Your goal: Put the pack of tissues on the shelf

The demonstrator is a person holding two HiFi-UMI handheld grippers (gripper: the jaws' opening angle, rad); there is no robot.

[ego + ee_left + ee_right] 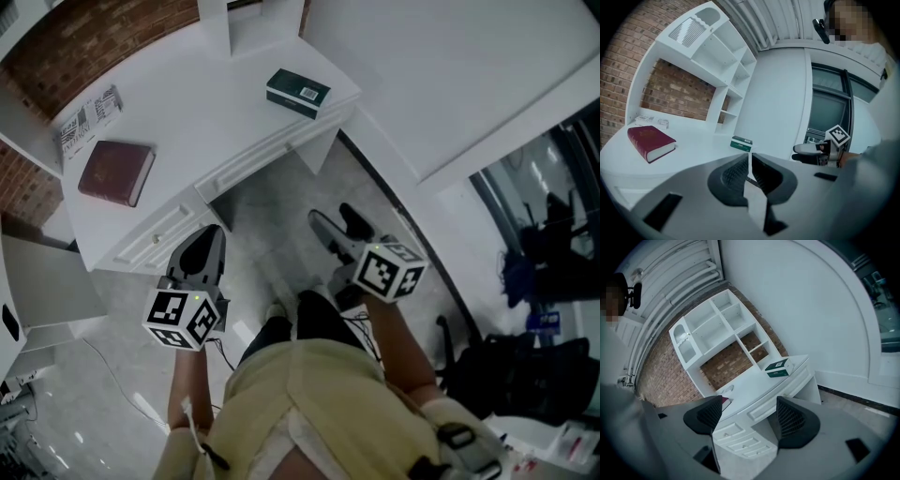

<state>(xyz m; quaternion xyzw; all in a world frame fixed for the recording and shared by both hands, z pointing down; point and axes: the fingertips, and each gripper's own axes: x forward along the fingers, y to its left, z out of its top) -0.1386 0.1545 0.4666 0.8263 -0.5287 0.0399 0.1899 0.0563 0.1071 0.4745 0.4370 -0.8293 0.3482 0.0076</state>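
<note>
1. Head view: The pack of tissues (298,93) lies flat on the white desk (206,117), near its right-hand corner and apart from everything else. A red book (116,172) lies toward the desk's left end, with a small printed packet (87,120) just behind it. Both tools hang over the floor in front of the desk, well short of the pack. The left gripper (208,242) has its jaws pressed together with nothing in them. The right gripper (339,225) has its jaws spread apart and also carries nothing. Each tool has a marker cube at the hand end.

2. Left gripper view: The two dark jaws meet along a thin slit, clenched on nothing. Beyond them the pack of tissues (741,143) rests on the desk top, below and in front of the white shelf (717,70), which stands against a brick wall (623,79). The red book (650,143) lies to the left. The right gripper (811,151) shows at the right, off the desk's edge.

3. Right gripper view: The jaws stand wide apart, released, and only the desk drawers (740,437) show through the gap. The pack of tissues (778,367) sits on the desk's far corner, beside the foot of the shelf (722,329). The shelf's visible compartments hold nothing I can make out.
</note>
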